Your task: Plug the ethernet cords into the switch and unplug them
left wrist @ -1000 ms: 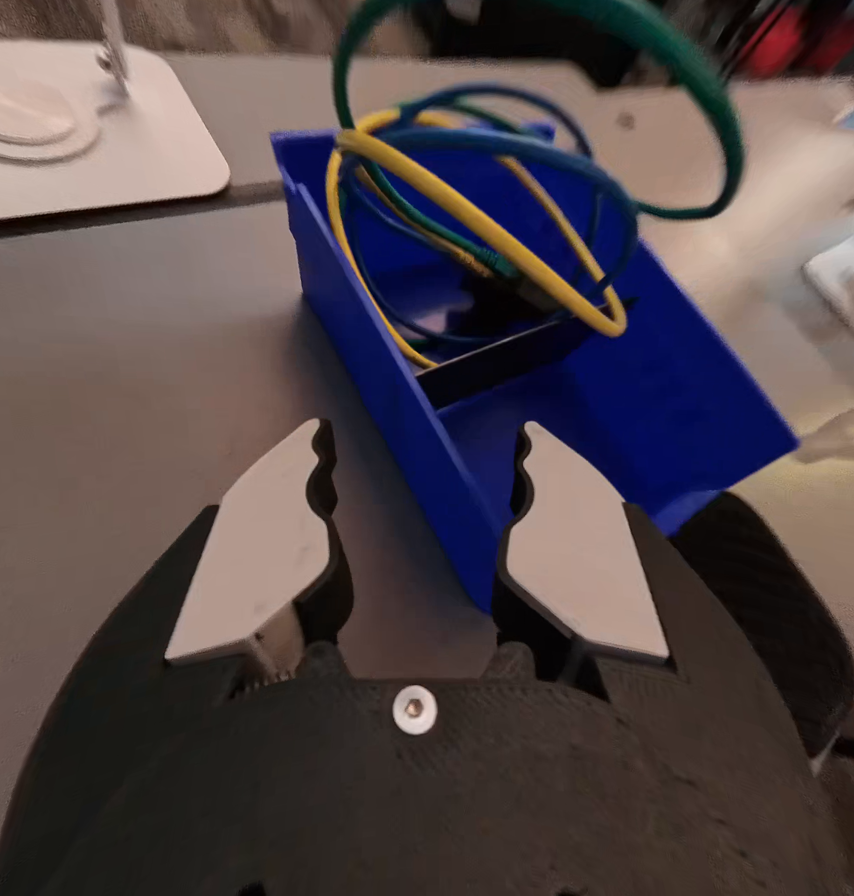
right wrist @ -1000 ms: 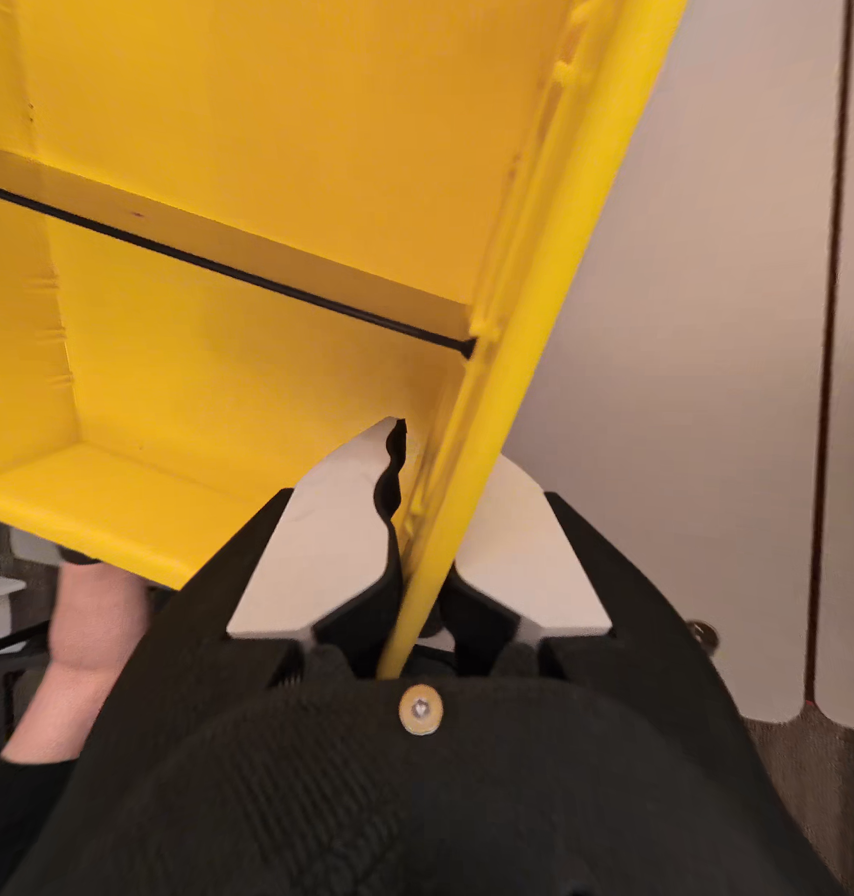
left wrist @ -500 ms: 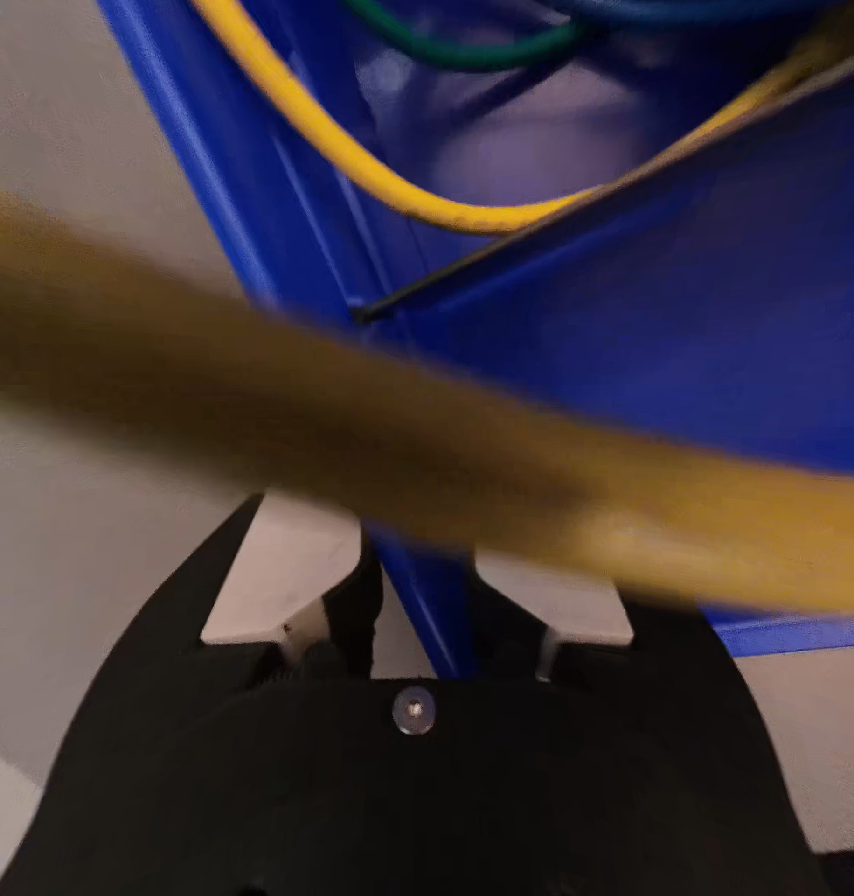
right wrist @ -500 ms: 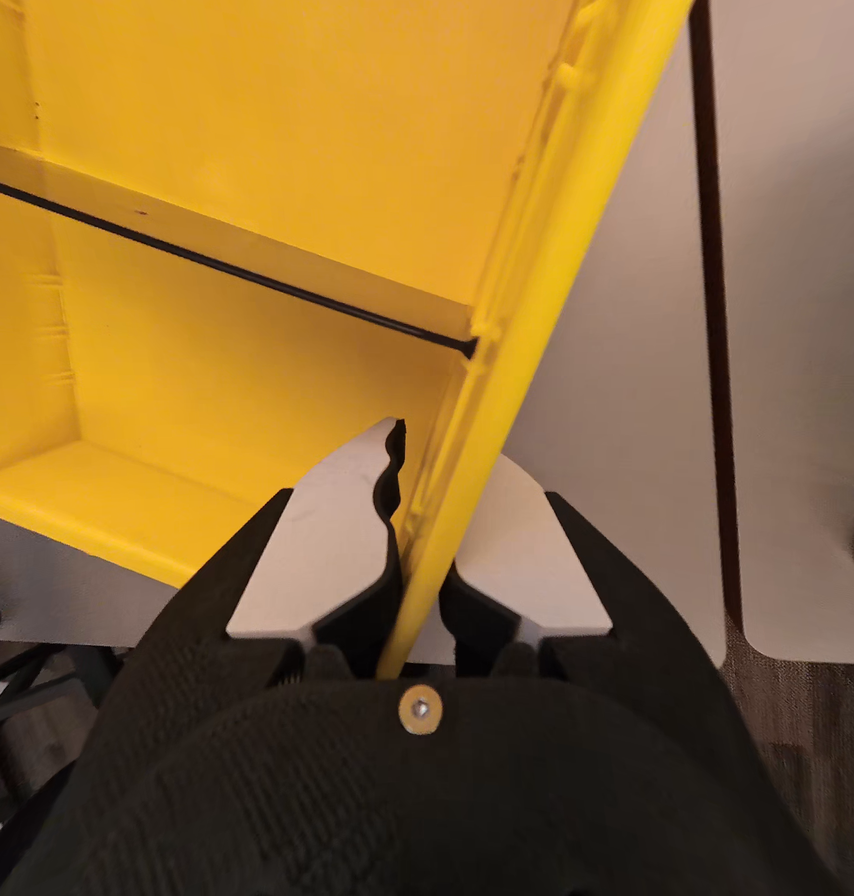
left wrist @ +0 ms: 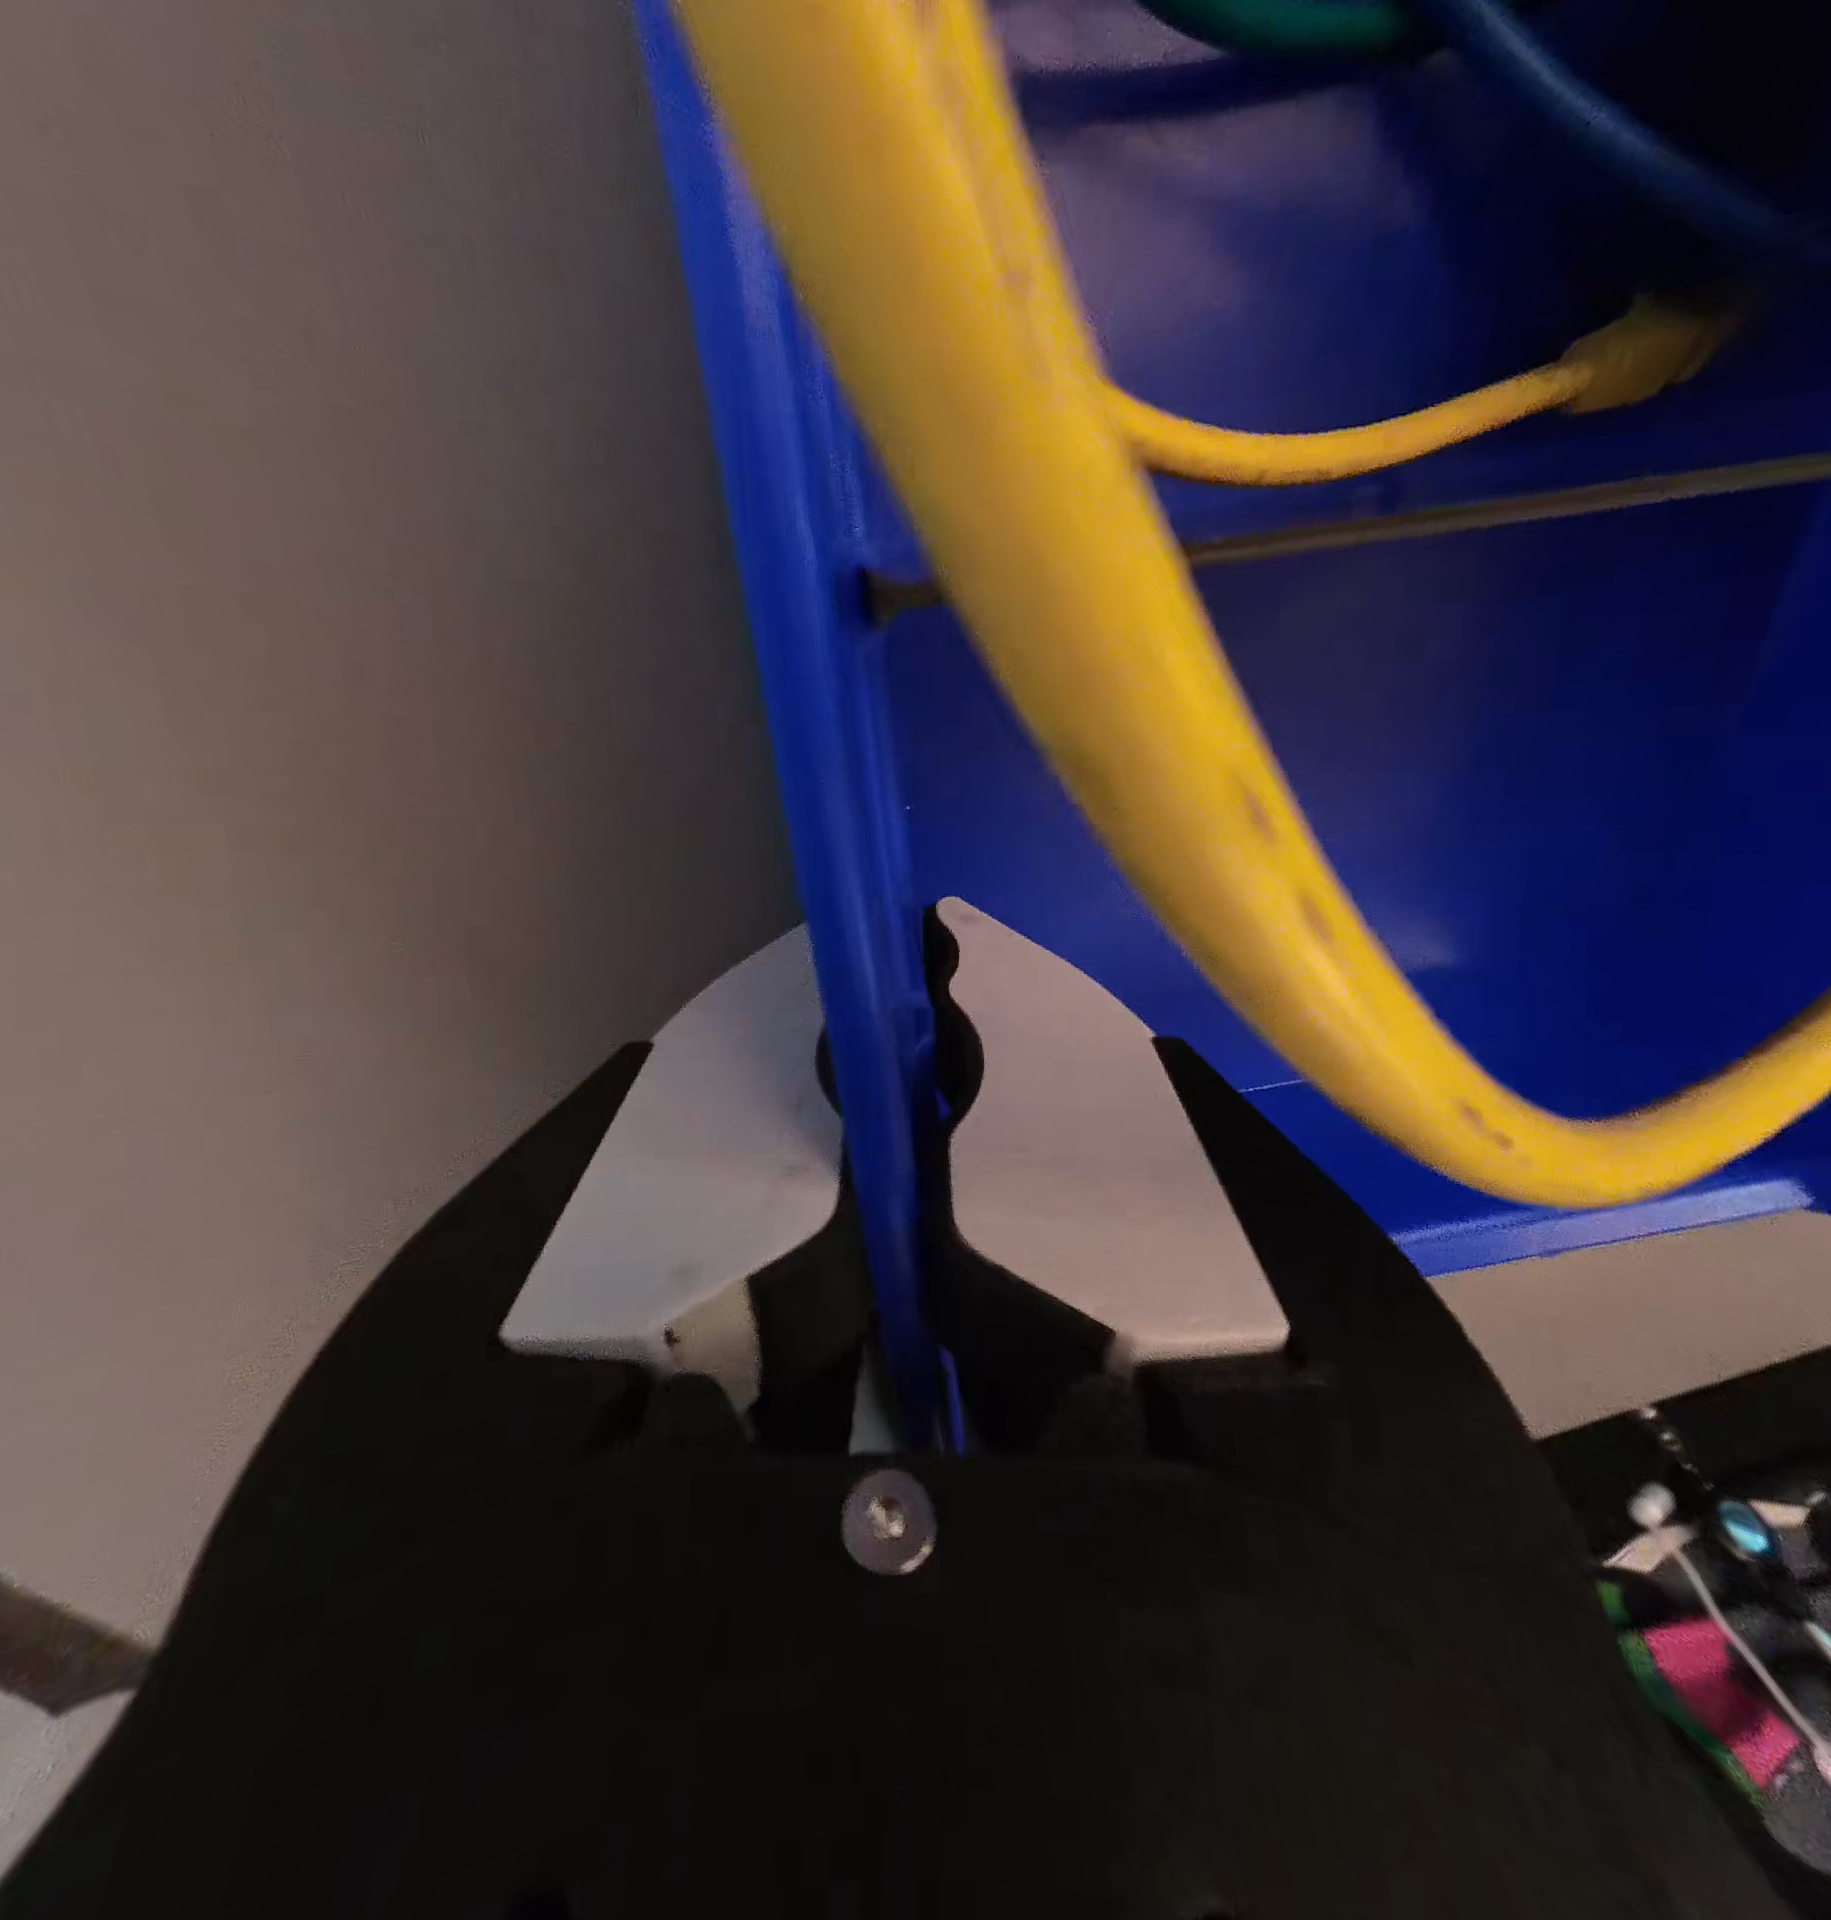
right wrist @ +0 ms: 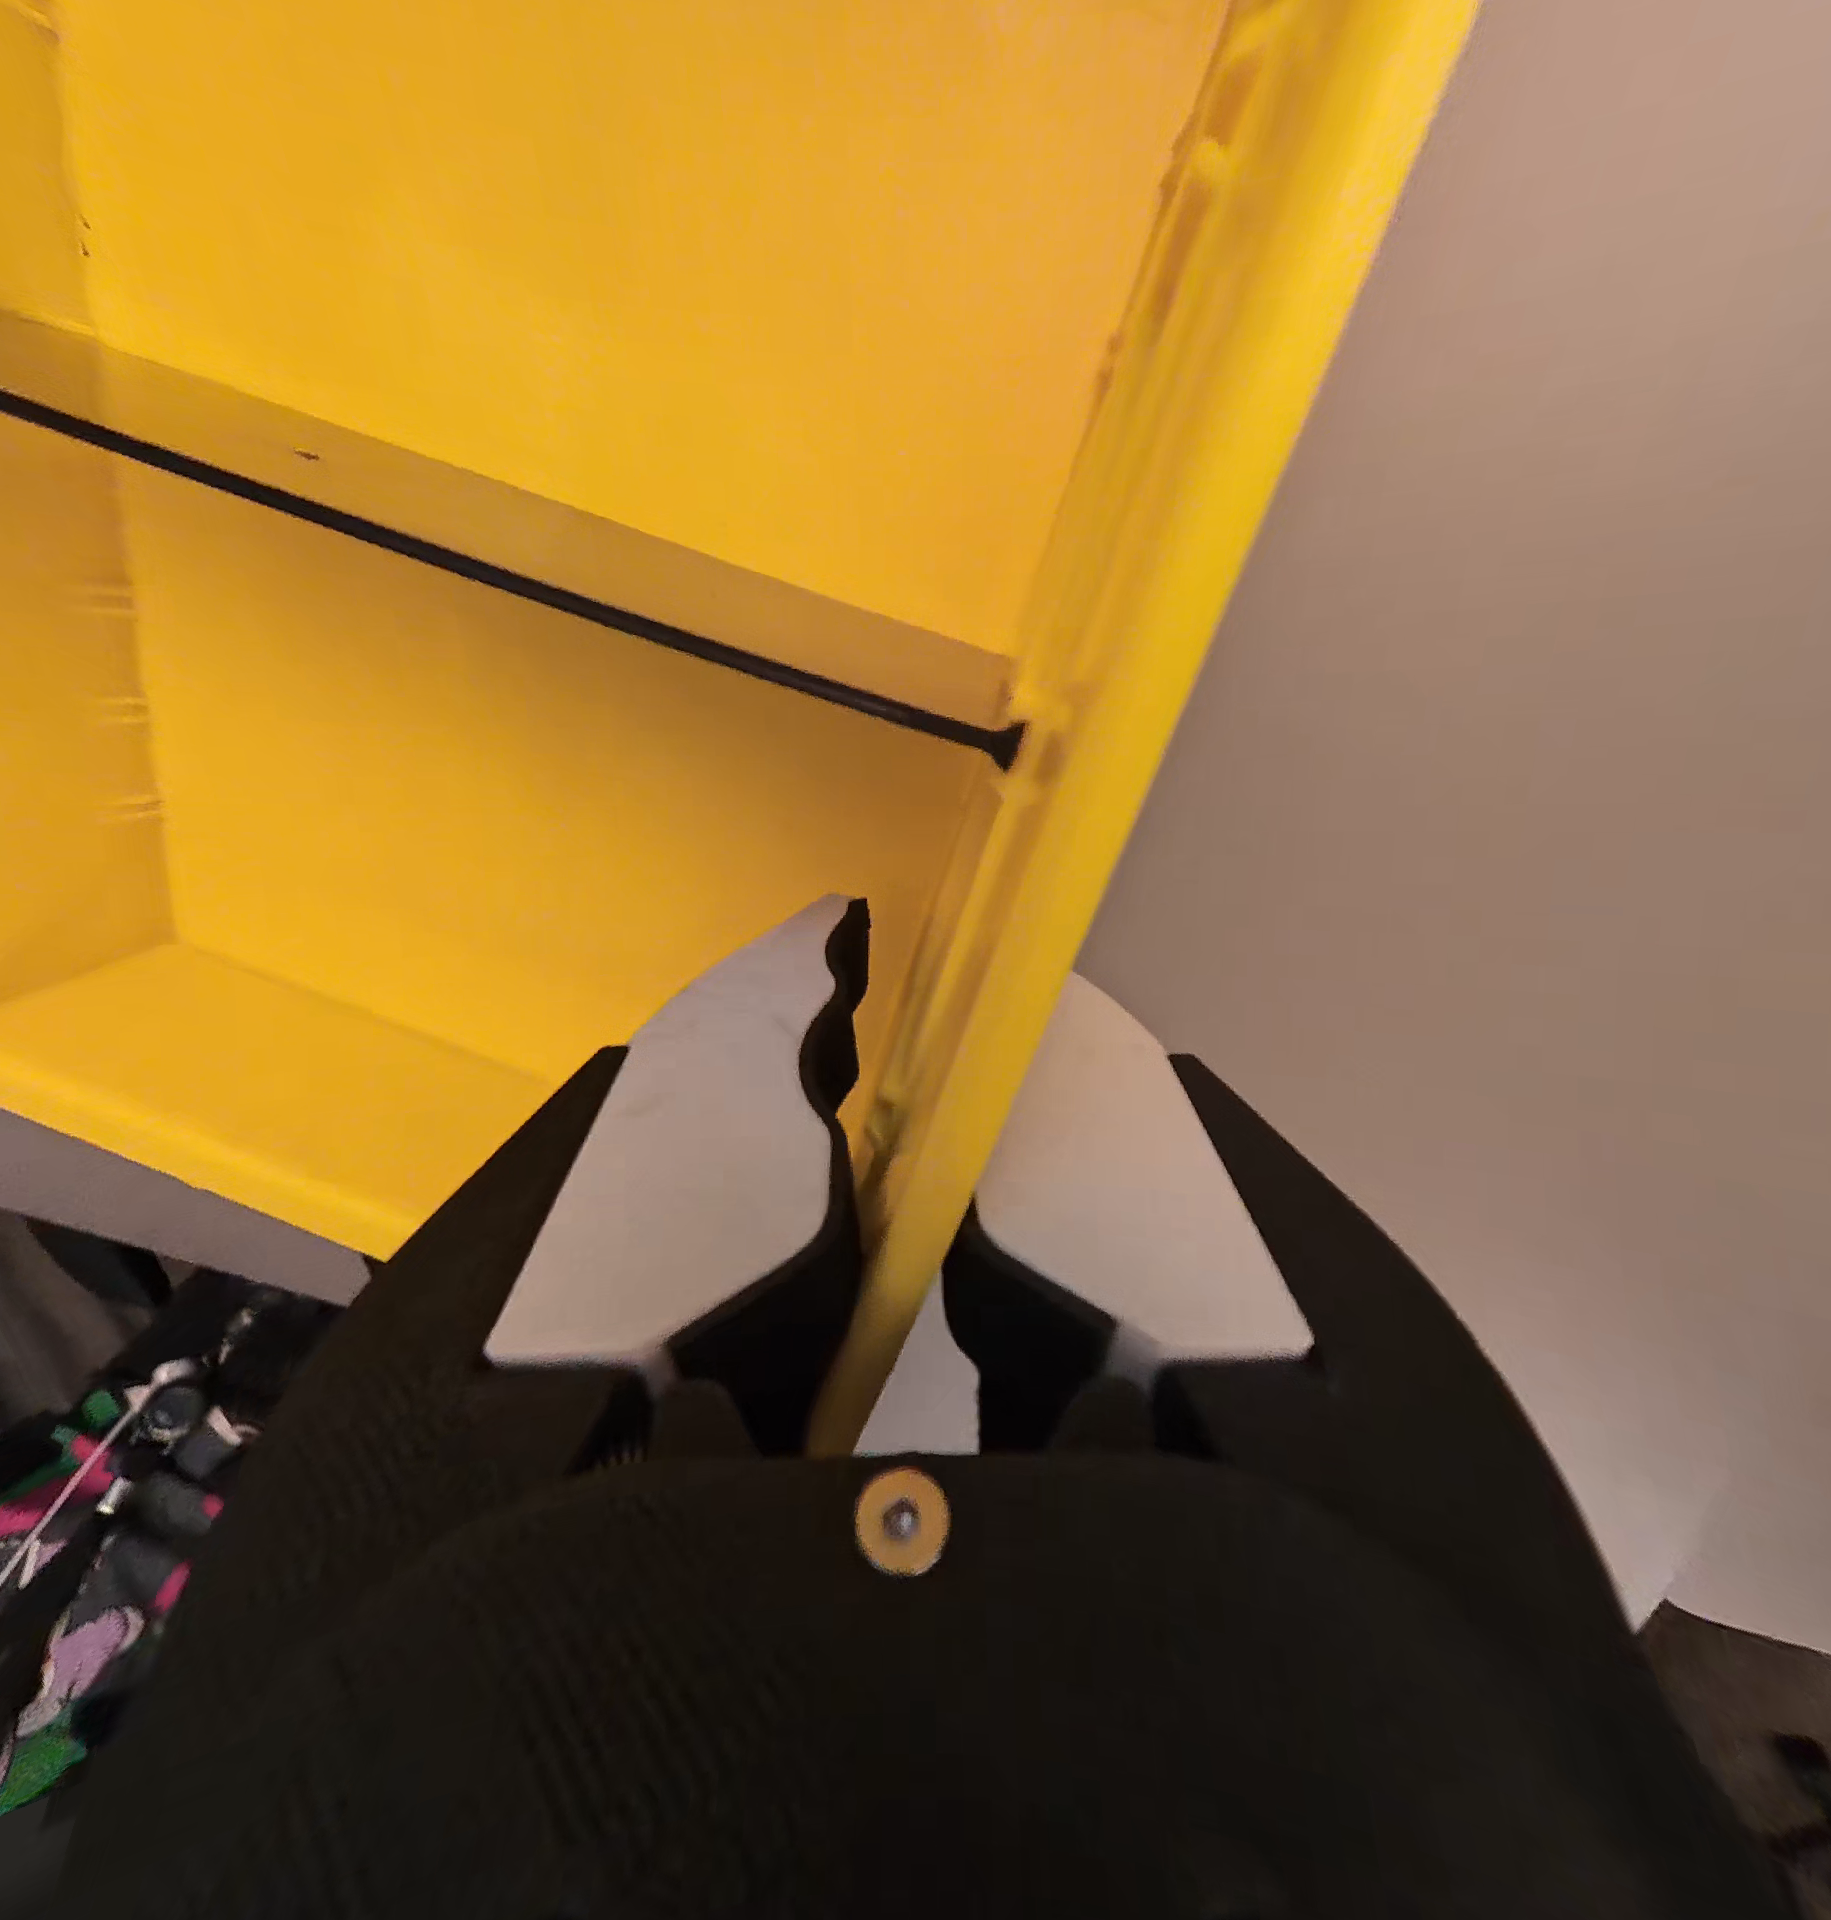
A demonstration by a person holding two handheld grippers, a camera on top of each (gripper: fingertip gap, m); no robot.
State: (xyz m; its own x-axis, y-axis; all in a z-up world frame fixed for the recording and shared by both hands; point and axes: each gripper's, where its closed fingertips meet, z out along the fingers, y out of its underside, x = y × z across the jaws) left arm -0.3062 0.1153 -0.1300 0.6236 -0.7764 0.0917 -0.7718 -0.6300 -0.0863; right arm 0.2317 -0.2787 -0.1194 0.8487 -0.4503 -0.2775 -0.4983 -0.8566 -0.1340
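Observation:
My left gripper is shut on the left side wall of a blue bin. A yellow ethernet cord loops out of the bin close to the camera; its plug end lies inside. Blue and green cords show at the top. My right gripper is shut on the right side wall of an empty yellow bin, which has a black divider rod across it. No switch is in view.
A pale tabletop lies under both bins, left of the blue one and right of the yellow one. Beyond the table edge, dark clutter with pink and green shows. The grippers' ends are close to 65 centimeters from one another.
My left gripper has moved onto the blue bin's side wall and shut on it. The right gripper keeps its hold on the yellow bin, which has shifted over the table.

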